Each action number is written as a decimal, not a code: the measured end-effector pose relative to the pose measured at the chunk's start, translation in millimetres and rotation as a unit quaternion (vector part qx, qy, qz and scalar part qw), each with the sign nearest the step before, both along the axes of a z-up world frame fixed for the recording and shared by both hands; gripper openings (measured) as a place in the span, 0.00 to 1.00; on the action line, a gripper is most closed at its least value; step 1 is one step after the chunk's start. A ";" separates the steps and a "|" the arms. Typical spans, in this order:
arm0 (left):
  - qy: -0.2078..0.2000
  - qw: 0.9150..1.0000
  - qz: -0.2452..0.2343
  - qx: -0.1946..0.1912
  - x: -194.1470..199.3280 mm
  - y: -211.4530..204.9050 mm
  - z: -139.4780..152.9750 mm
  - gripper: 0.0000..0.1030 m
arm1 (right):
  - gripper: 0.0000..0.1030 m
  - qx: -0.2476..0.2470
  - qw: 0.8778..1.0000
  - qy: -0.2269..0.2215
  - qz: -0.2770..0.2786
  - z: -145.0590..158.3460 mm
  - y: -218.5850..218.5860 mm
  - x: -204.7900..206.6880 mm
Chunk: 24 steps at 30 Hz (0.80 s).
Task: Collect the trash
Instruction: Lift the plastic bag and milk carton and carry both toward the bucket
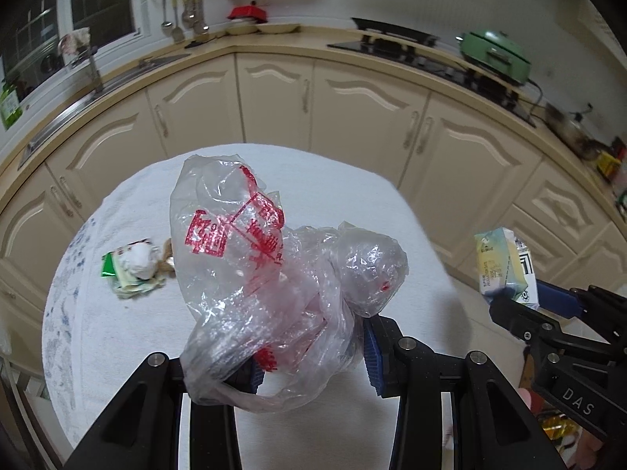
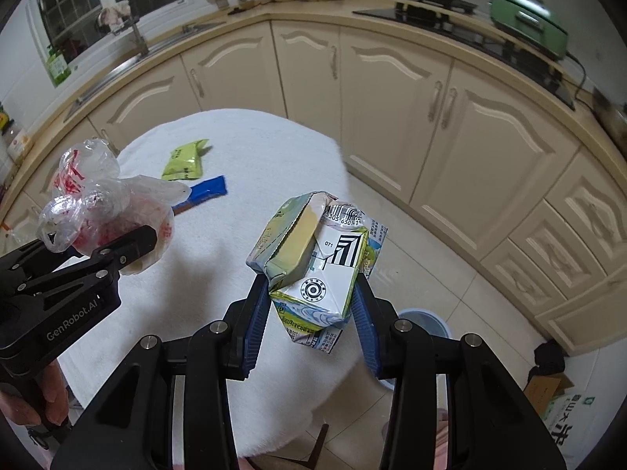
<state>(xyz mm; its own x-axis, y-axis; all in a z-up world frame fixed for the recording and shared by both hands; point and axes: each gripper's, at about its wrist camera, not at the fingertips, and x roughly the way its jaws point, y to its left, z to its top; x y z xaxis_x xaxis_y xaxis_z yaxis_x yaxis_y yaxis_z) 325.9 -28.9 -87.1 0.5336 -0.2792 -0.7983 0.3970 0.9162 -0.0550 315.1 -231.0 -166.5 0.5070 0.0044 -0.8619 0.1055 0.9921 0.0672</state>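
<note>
Crumpled clear plastic bag [image 1: 282, 274], red print: clamped in your left gripper [image 1: 313, 356] fingers. Crushed drink carton [image 2: 317, 270]: clamped in your right gripper [image 2: 309, 313], above the white-clothed desk [image 2: 188, 274].

The plastic bag [image 1: 282, 274] hangs above the table [image 1: 352, 203], left of the carton [image 2: 317, 266]. A pile of what seem wrappers [image 1: 133, 270] lies on the table's left.

Crumpled clear plastic bag [image 1: 282, 270], red print, held aloft; crushed carton [image 2: 317, 270] likewise.
</note>
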 end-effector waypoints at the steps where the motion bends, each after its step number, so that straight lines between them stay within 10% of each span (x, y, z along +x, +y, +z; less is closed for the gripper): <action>1: 0.000 1.000 -0.006 0.001 -4.4 -5.5 0.3 0.36 | 0.41 0.000 1.000 -0.001 -0.005 0.8 -5.9 -5.4; 24: 0.062 0.985 -0.155 0.044 -2.8 -196.4 -58.0 0.36 | 0.41 0.023 0.984 0.044 -0.170 -45.0 -189.0 -87.0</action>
<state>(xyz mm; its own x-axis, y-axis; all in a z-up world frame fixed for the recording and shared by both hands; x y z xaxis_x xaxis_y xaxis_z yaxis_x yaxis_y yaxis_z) 323.2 -225.3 -145.1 0.3299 -0.3405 -0.8804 0.6542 0.7549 -0.0468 228.1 -420.0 -211.5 0.4101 -0.1132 -0.9050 0.4376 0.8950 0.0863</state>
